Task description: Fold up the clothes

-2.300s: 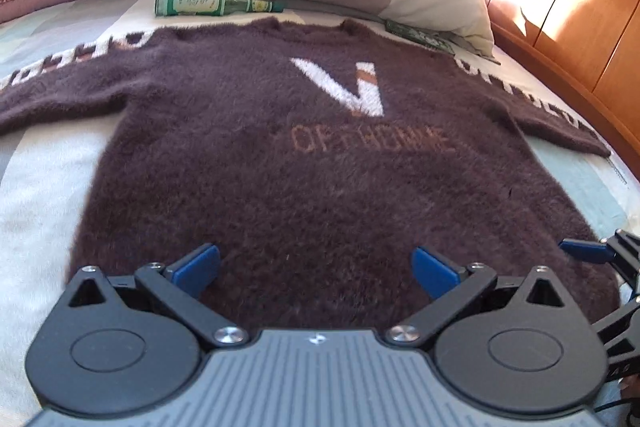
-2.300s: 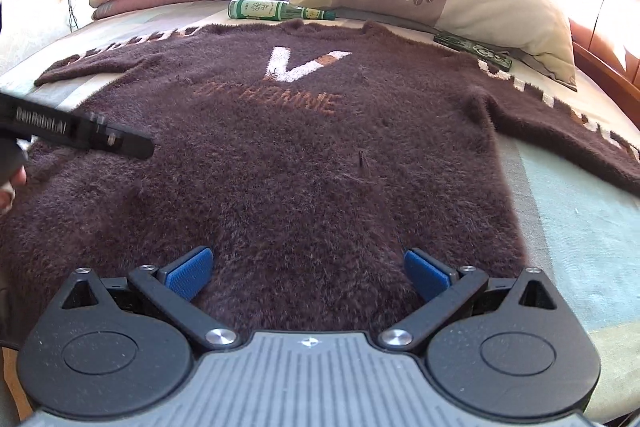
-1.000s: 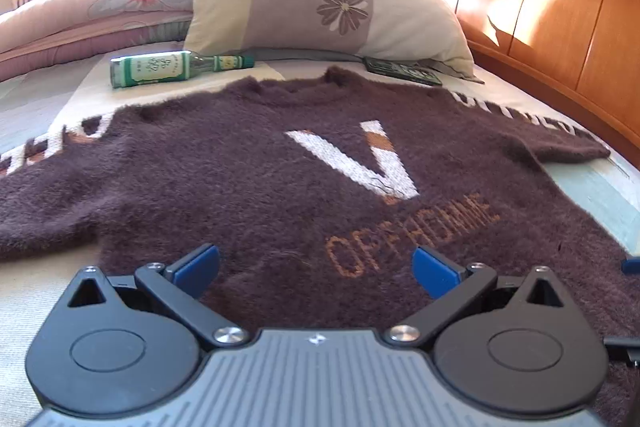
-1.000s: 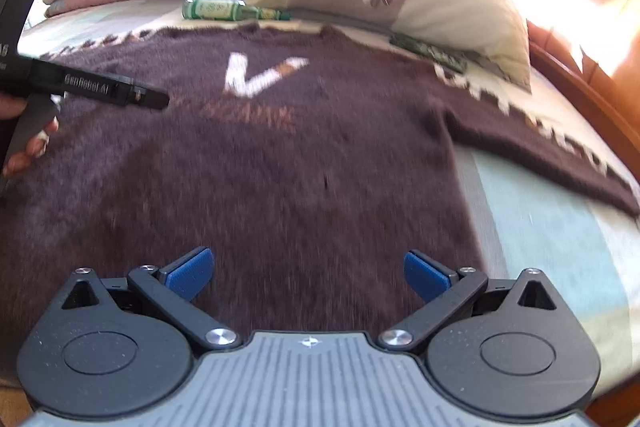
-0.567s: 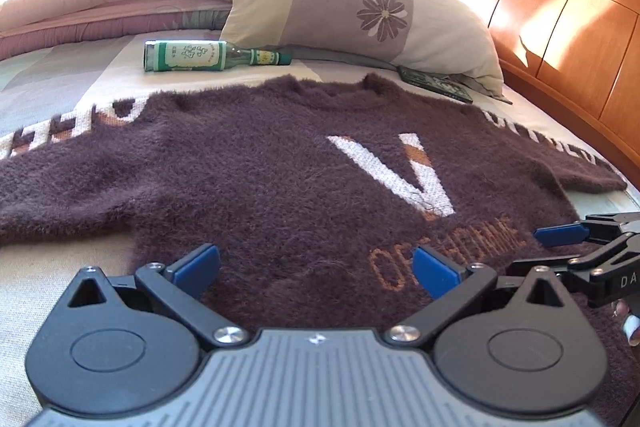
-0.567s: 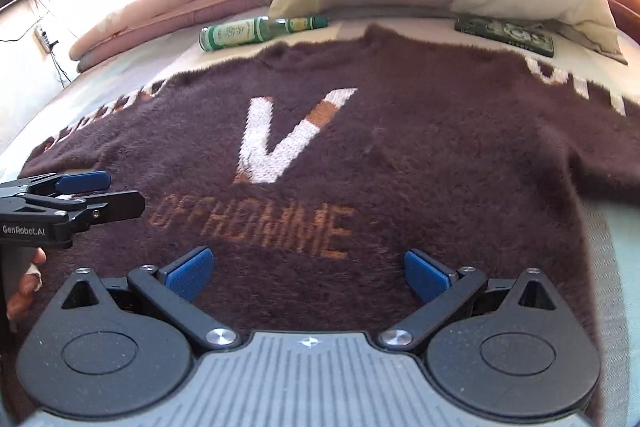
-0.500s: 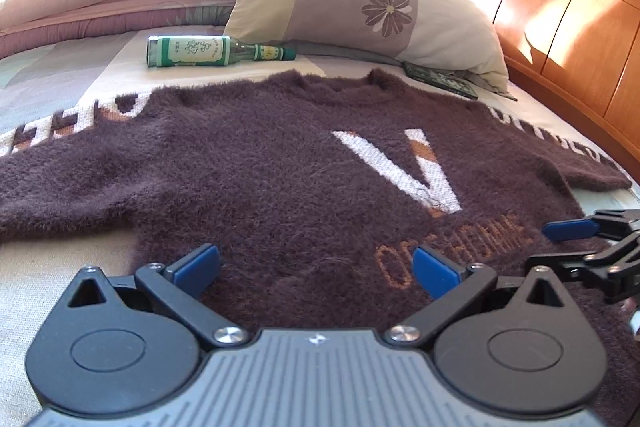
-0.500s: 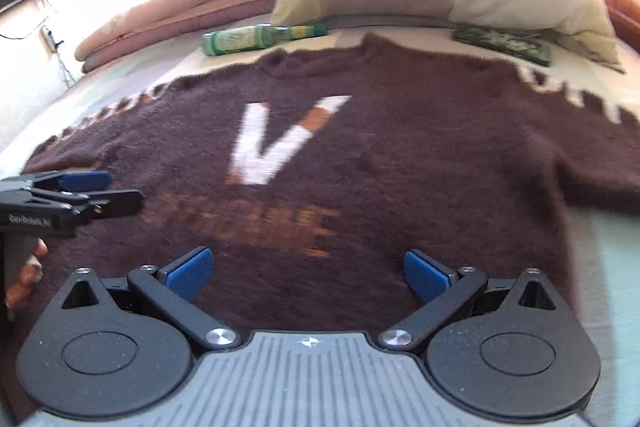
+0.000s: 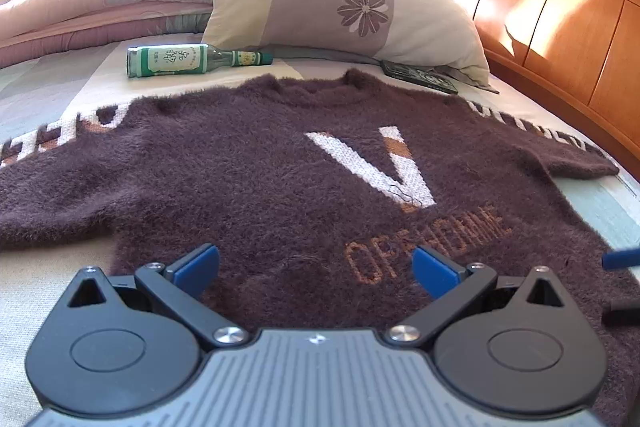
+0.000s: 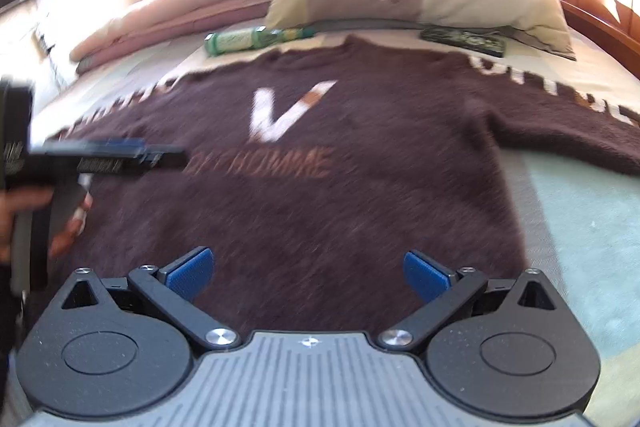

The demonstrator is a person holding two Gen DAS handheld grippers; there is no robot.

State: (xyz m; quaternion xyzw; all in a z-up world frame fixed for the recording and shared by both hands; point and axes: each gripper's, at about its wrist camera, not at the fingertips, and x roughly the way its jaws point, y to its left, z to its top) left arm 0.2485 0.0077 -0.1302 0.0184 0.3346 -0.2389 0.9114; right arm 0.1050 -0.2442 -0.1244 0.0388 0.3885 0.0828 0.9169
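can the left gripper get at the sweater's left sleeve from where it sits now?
Probably yes. The left gripper hovers open over the sweater, and its left sleeve lies flat on the bed with nothing on it. The bottle lies farther back, clear of it.

Each handheld tool has a grey ribbed centre plate flanked by two black rounded housings with circular recesses and triangular cut-outs. Black linkage arms pivot on silver screws and end in blue pads: the left gripper (image 9: 316, 267) and right gripper (image 10: 306, 273) look alike. The right wrist view shows white lettering, blurred, along the left tool's black side.
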